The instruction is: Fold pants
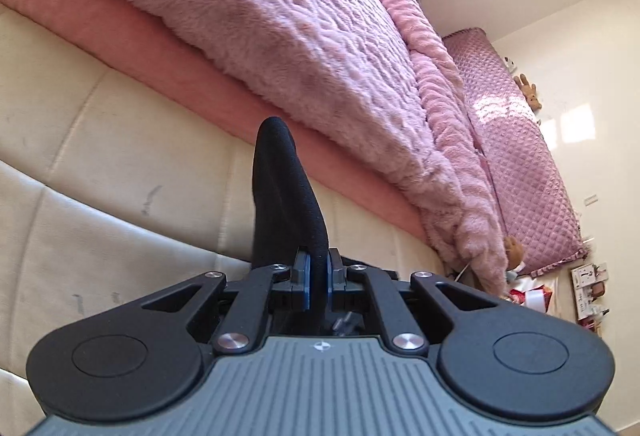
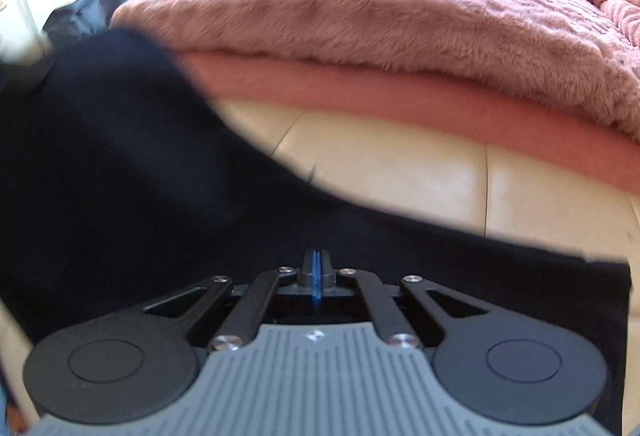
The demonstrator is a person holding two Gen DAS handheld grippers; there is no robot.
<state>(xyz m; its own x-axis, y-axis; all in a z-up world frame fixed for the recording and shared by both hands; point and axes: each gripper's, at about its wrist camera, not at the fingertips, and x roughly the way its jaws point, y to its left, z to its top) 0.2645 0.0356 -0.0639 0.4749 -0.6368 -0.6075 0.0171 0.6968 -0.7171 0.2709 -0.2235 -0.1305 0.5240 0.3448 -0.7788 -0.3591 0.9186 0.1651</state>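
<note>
While no writing is readable, left tool [image 1: 319, 268] pinches black pants [image 1: 280, 192]; right tool [image 2: 316, 272] is pressed together, empty.

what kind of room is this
Most likely a bedroom: a bed with a fluffy pink blanket over a cream padded bed frame, a quilted pink headboard against the wall, and a small teddy bear beside it.

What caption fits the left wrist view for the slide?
Left gripper shut on a fold of black pants, above a cream cushion beside a pink blanket.
</note>
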